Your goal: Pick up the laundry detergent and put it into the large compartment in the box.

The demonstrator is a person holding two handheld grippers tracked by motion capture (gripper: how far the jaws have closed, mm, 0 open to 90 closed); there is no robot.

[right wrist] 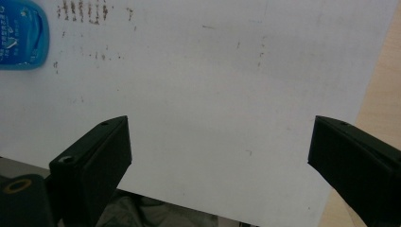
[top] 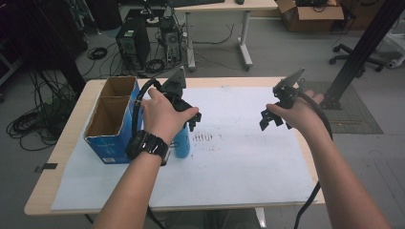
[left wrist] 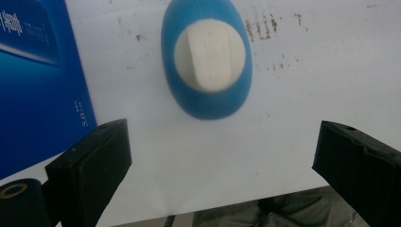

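A blue bottle [top: 181, 141] with a white cap stands upright on the white sheet [top: 239, 152], just right of the blue box. In the left gripper view I look down on the bottle [left wrist: 207, 59] from above. My left gripper [top: 192, 117] hovers over its top, and the left gripper [left wrist: 220, 142] is open wide with nothing between the jaws. My right gripper [top: 268, 119] hangs above the sheet's right half. The right gripper [right wrist: 217, 137] is open and empty too, with the bottle [right wrist: 19, 35] far off at the upper left of its view.
An open blue cardboard box [top: 111, 121] with two compartments stands at the table's left; its side [left wrist: 38, 80] is close beside the bottle. Brown smudges [top: 203, 137] mark the sheet. The wooden table edge [right wrist: 380, 90] lies to the right.
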